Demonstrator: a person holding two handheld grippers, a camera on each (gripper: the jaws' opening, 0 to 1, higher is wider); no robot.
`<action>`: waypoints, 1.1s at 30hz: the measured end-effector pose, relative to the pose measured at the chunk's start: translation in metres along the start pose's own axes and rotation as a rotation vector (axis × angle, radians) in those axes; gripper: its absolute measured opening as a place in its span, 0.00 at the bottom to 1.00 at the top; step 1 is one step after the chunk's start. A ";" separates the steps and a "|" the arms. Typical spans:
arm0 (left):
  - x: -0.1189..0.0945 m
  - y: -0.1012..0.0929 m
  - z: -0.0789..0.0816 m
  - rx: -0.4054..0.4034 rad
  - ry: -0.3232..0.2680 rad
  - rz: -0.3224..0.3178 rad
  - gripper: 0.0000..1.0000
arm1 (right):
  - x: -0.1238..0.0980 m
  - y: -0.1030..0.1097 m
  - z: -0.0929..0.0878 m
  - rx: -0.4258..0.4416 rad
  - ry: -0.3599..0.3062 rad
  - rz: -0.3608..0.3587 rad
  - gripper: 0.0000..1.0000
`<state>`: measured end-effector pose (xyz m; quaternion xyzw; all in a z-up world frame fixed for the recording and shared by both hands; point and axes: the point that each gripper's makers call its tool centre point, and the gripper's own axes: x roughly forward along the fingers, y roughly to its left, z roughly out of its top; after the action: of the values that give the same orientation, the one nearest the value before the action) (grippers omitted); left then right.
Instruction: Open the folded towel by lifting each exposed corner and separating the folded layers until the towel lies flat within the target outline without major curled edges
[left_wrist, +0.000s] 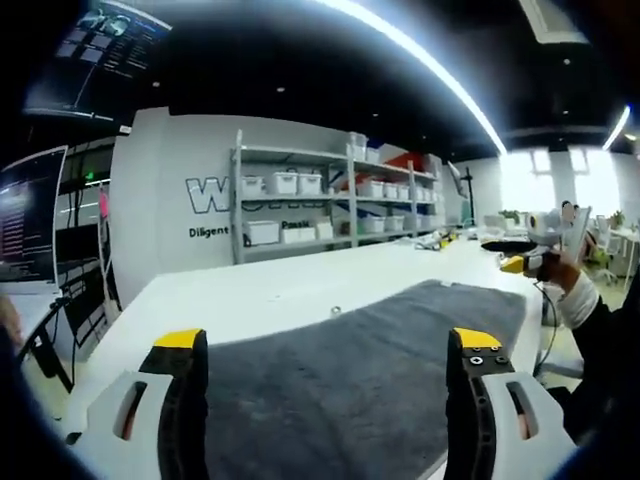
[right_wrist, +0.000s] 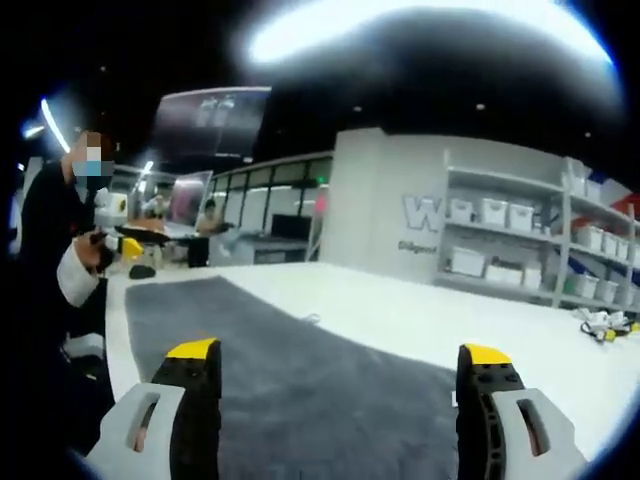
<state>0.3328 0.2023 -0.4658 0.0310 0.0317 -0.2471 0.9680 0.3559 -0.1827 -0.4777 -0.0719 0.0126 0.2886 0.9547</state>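
Observation:
A dark grey towel (left_wrist: 380, 360) lies spread out on a white table (left_wrist: 270, 295), and its surface looks smooth with no raised folds. My left gripper (left_wrist: 328, 342) hovers above the towel's near part, open, with nothing between its yellow-tipped jaws. The right gripper (left_wrist: 530, 262) appears at the far right of the left gripper view, held by a hand in a dark sleeve with a white cuff. In the right gripper view the towel (right_wrist: 300, 370) runs off to the left across the table (right_wrist: 420, 310). My right gripper (right_wrist: 340, 352) is open and empty above it. The left gripper (right_wrist: 122, 243) shows at far left.
Metal shelving (left_wrist: 330, 200) with white bins stands against the lettered wall behind the table. A small object (left_wrist: 335, 310) lies just past the towel's far edge. Cables (right_wrist: 600, 320) lie on the table at right. Monitors (left_wrist: 30, 215) stand at left. A person (right_wrist: 60, 230) stands at the table's end.

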 end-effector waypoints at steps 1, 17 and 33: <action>0.000 -0.001 0.000 0.003 0.000 -0.001 0.98 | 0.001 0.001 0.000 -0.005 0.002 0.001 0.99; -0.006 -0.010 0.008 0.027 0.008 0.019 0.98 | -0.005 0.005 0.016 -0.005 0.019 -0.009 1.00; -0.013 -0.026 0.019 0.043 0.006 0.061 0.99 | -0.009 0.033 0.036 0.002 0.045 -0.069 1.00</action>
<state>0.3097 0.1841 -0.4473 0.0533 0.0283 -0.2182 0.9740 0.3296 -0.1555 -0.4456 -0.0777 0.0320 0.2539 0.9636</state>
